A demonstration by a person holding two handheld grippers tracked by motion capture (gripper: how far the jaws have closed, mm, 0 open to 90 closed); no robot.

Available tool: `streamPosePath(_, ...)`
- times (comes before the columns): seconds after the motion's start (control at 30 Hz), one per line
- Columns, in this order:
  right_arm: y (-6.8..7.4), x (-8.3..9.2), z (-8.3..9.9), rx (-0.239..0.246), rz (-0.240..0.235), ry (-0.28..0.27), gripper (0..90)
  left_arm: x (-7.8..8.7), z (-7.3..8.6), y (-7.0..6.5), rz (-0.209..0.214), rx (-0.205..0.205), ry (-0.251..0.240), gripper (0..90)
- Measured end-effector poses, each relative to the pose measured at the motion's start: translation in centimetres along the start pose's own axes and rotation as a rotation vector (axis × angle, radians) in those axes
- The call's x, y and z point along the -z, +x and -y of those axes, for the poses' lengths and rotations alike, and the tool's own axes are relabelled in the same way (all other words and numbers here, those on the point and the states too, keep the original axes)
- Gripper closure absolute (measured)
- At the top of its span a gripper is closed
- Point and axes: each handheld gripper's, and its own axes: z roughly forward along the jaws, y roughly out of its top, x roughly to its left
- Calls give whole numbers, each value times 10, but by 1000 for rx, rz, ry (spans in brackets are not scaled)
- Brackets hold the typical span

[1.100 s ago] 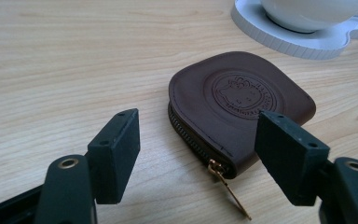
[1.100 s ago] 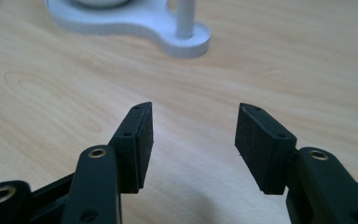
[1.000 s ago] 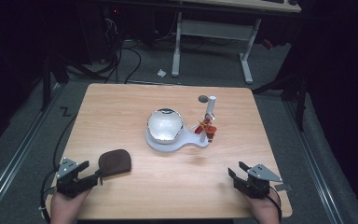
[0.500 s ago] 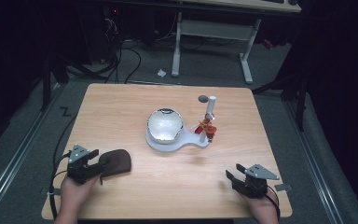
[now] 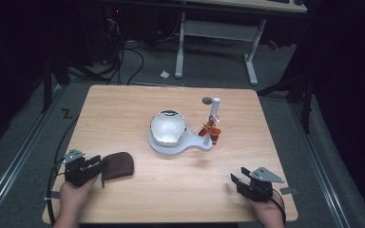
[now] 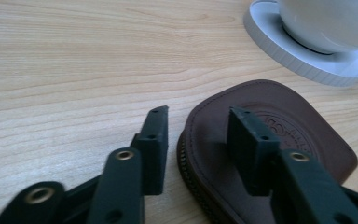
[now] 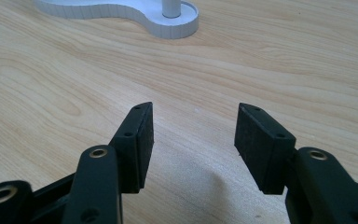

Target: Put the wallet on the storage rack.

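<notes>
Closure on the left side: brought the left gripper (image 5: 97, 167) in from the near-left corner and up against the brown leather pouch (image 5: 119, 165), lying flat on the table (image 5: 123, 109) near its near-left edge, well apart from the white stand (image 5: 171, 144) at the middle. Had just been narrowing the jaws on the way in, from wide to roughly half apart, with the pouch's left edge now caught between them. No squeeze yet, by the look of it. Read as the start of a pick-up: lined up on the pouch, grip not yet made, lift yet to come. Left the right gripper (image 5: 235, 179) parked at the near-right corner, jaws wide apart over bare wood, holding nothing. From above, got only the broad layout: gripper tips touching or overlapping the pouch's left end, no telling which. From the left gripper view, got the detail: left gripper (image 6: 198, 126) straddling the zipped rim, one jaw down beside the pouch (image 6: 270, 98) on the wood, the other over its stamped top face, gaps still showing at both pads. From the right gripper view, confirmed the right gripper (image 7: 193, 121) gaping over empty table, with the stand's base (image 7: 121, 11) far ahead.
</notes>
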Motion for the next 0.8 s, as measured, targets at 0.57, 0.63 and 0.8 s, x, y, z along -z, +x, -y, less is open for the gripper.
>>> streamPosePath(0.57,-1,-1,1,-3,-3,11,474,-2,5,3,133,79,15,619)
streamPosePath(0.63,0,-1,1,-3,-3,11,474,-2,6,4,140,91,13,626)
streamPosePath(0.8,-1,-2,1,-1,-1,13,475,0,8,4,115,100,5,650)
